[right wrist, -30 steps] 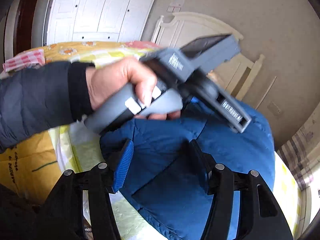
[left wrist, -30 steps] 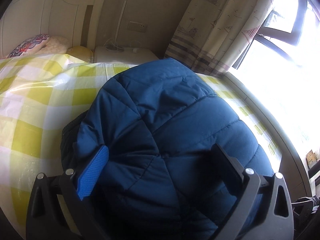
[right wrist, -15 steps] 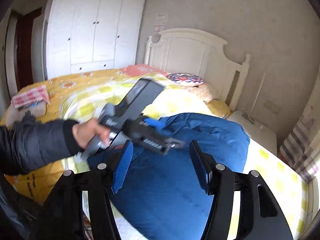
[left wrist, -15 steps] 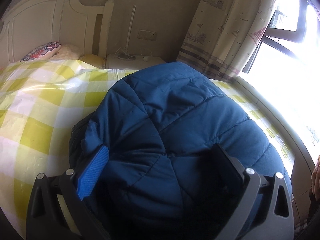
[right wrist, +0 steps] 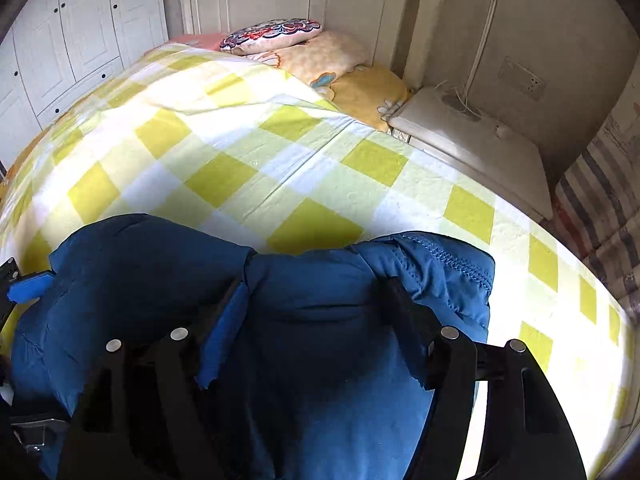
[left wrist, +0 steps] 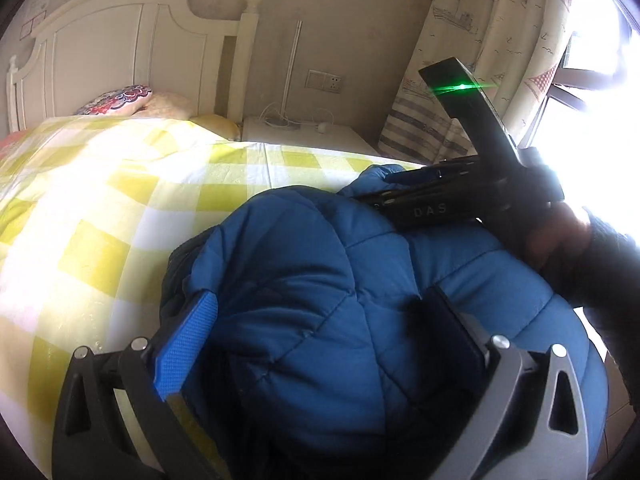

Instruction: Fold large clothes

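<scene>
A blue quilted puffer jacket [left wrist: 320, 280] lies bunched on the yellow-checked bed [left wrist: 100, 208], near its window-side edge. My left gripper [left wrist: 324, 332] is open, its fingers straddling the jacket's near part from above. My right gripper [right wrist: 316, 304] is open and pressed low onto the jacket [right wrist: 320, 360], with a stitched edge [right wrist: 452, 264] bunched by its right finger. The right gripper also shows in the left wrist view [left wrist: 404, 188], lying on the jacket's far side. A blue pad of the left gripper [right wrist: 30, 284] shows at the far left of the right wrist view.
A white headboard [left wrist: 120, 40] and pillows [right wrist: 276, 36] stand at the bed's far end. A white nightstand [right wrist: 472, 144] with a lamp pole sits beside it. Patterned curtains [left wrist: 480, 60] and a bright window are to the right. White wardrobes [right wrist: 80, 24] stand at the left.
My right gripper has swung down from above the bed onto the jacket's far side. The left gripper has stayed over the jacket's near part, open.
</scene>
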The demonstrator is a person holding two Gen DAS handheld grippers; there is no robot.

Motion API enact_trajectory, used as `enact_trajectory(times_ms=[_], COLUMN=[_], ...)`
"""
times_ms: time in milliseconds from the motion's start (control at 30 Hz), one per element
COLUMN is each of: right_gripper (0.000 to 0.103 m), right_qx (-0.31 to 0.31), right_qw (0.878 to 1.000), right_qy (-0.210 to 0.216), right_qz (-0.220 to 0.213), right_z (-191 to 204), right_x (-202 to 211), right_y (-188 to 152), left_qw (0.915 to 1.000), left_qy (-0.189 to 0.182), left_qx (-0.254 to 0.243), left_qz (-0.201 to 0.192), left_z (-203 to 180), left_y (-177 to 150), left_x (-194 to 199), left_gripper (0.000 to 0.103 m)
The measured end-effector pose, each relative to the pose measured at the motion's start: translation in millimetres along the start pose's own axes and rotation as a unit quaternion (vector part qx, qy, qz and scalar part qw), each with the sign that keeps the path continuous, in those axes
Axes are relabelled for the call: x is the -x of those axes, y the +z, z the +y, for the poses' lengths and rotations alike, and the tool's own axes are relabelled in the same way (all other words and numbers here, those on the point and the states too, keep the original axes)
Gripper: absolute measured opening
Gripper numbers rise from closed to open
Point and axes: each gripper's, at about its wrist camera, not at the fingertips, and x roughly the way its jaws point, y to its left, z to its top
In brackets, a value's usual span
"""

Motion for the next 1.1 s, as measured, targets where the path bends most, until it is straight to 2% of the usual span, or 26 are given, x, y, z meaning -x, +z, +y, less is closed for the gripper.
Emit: enact_trajectory(times_ms=[100, 200, 300, 333, 367, 400, 500, 533, 600, 633, 700, 733, 800, 900, 967, 1033, 1067, 1100], right_gripper=[0.064, 0.065, 0.065, 0.066, 0.066, 0.067, 0.070, 0.072, 0.084, 0.095, 0.096, 0.096, 0.096, 0.096, 0.096, 0.096, 0.096, 0.096], right_qx=[0.003, 0.000, -0.040, -0.034, -0.023, -0.009, -0.022, -0.035, -0.082, -0.112, -0.166, -0.185, -0.214, -0.248, -0.267, -0.278, -0.274, -0.270], right_qw=[1.000, 1.000, 0.997, 0.998, 0.999, 0.999, 0.999, 0.999, 0.996, 0.992, 0.980, 0.974, 0.964, 0.946, 0.922, 0.898, 0.892, 0.890], right_qy=[-0.005, -0.011, 0.003, -0.025, -0.044, -0.041, -0.034, -0.021, 0.017, 0.044, 0.099, 0.115, 0.144, 0.209, 0.279, 0.341, 0.359, 0.368], right_qz=[-0.001, 0.001, -0.061, -0.051, -0.006, 0.023, 0.022, 0.014, -0.008, -0.022, -0.049, -0.058, -0.068, -0.032, -0.017, -0.005, 0.004, 0.009], right_z=[-1, -4, -7, -4, 1, 6, 3, -2, -17, -26, -45, -52, -63, -68, -65, -58, -52, -46], right_x=[2, 15, 40, 32, 13, -3, 4, 12, 34, 46, 72, 83, 100, 104, 101, 98, 96, 94], right_y=[-2, 9, 17, 16, 13, 7, 6, 3, -11, -22, -53, -70, -105, -152, -179, -197, -203, -207], left_qw=[1.0000, 0.9999, 0.9996, 0.9995, 0.9995, 0.9994, 0.9993, 0.9991, 0.9984, 0.9979, 0.9956, 0.9949, 0.9933, 0.9865, 0.9770, 0.9594, 0.9511, 0.9524], left_qy=[0.003, 0.010, 0.026, 0.029, 0.031, 0.032, 0.037, 0.040, 0.051, 0.055, 0.074, 0.070, 0.042, -0.026, -0.067, -0.118, -0.138, -0.140], left_qx=[0.006, 0.004, -0.002, -0.002, -0.001, 0.001, 0.005, 0.009, 0.024, 0.033, 0.056, 0.070, 0.108, 0.154, 0.192, 0.243, 0.263, 0.259], left_qz=[-0.003, -0.002, -0.010, -0.012, -0.012, -0.014, -0.009, -0.007, -0.003, -0.003, -0.012, -0.016, -0.001, 0.050, 0.063, 0.080, 0.086, 0.078], left_z=[2, 0, -3, -4, -4, -4, -2, -1, 2, 3, 8, 13, 25, 42, 51, 62, 66, 65], left_y=[-1, -2, -5, -5, -6, -6, -7, -7, -9, -11, -17, -22, -33, -54, -68, -81, -88, -89], left_x=[-3, -2, 1, 1, 1, 1, 1, 3, 11, 19, 41, 53, 69, 76, 77, 73, 70, 71], left_gripper=[0.101, 0.101, 0.101, 0.101, 0.101, 0.101, 0.101, 0.101, 0.101, 0.101, 0.101, 0.101, 0.101, 0.101, 0.101, 0.101, 0.101, 0.101])
